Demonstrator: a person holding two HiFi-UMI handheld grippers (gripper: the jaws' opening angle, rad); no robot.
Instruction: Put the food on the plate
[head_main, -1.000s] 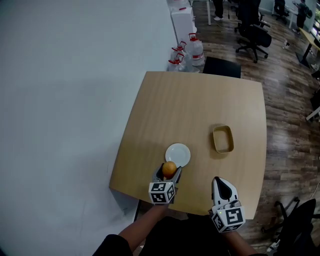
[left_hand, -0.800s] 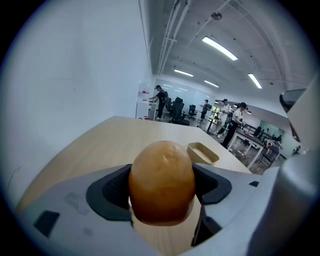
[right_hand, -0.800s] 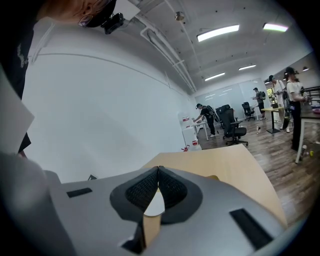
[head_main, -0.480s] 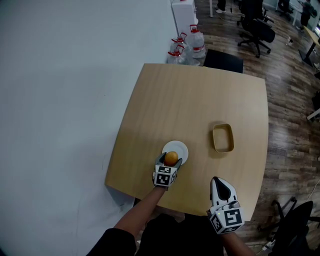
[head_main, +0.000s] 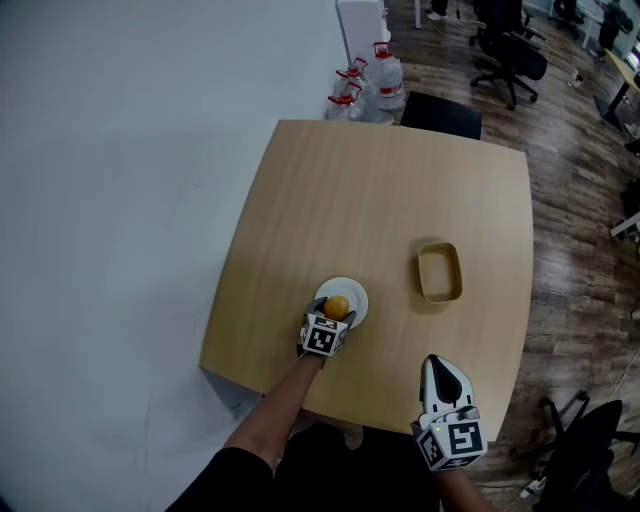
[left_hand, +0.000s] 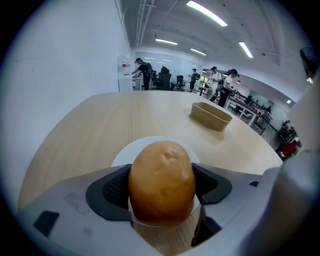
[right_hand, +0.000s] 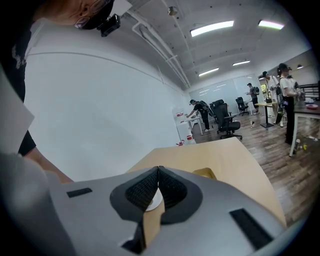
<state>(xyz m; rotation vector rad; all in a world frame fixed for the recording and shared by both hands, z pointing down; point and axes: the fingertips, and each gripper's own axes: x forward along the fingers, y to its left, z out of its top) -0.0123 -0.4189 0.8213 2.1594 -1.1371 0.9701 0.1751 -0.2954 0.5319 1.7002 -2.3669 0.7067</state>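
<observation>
Nearest in, the right gripper (head_main: 438, 366) hangs over the table (head_main: 385, 190) edge, jaws pressed together on nothing. The left gripper (head_main: 333, 312) clamps the round orange-brown food (head_main: 338, 306) just above the white plate (head_main: 356, 297); beyond sits a tan tray (head_main: 440, 272).

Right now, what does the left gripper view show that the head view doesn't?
Left gripper view only: up close, the left gripper with its pads pressed on both sides of the food; also the ceiling lights. Head view only: the right gripper, shut on nothing by the near table edge; the water bottles on the floor; the whole table outline. Both: the food over the white plate, and the tan tray off to the right.
</observation>
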